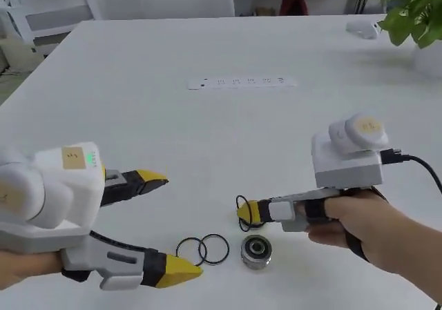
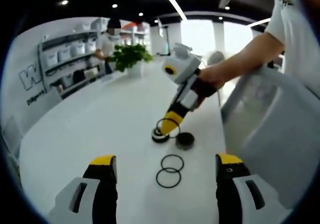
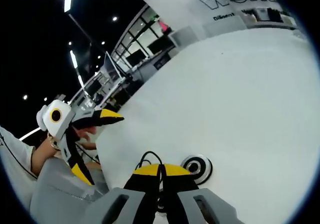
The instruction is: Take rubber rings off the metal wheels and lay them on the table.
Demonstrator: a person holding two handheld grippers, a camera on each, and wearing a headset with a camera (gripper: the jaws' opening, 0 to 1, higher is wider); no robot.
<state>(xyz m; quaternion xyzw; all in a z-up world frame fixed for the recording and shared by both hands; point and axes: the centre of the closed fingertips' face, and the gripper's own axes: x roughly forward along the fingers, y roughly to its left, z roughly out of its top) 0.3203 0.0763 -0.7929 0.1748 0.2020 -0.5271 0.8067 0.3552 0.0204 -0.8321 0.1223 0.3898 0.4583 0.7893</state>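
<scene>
— Is there room to move?

— Lots. The white table (image 1: 138,82) is wide, flat and smooth. Its far edge is well away from the work. A long white power strip (image 1: 242,83) lies far back. A leafy green plant (image 1: 414,10) sits at the far right corner.

— What are the things like?

— Two thin black rubber rings (image 1: 202,248) lie flat on the table, and they cross a little. Just beside them is a metal wheel (image 1: 256,249). It is round and shiny with a dark middle. In the left gripper view a second wheel (image 2: 160,135) sits close to it.

— What is the right gripper doing?

— The right gripper (image 1: 248,213) has its yellow tips pressed together on a third rubber ring (image 1: 242,204). The ring sticks out as a thin loop, right by the second wheel.

— And the left gripper?

— The left gripper (image 1: 166,224) has its jaws wide apart and holds nothing. The two loose rings lie just past its tips, between it and the metal wheel.
</scene>
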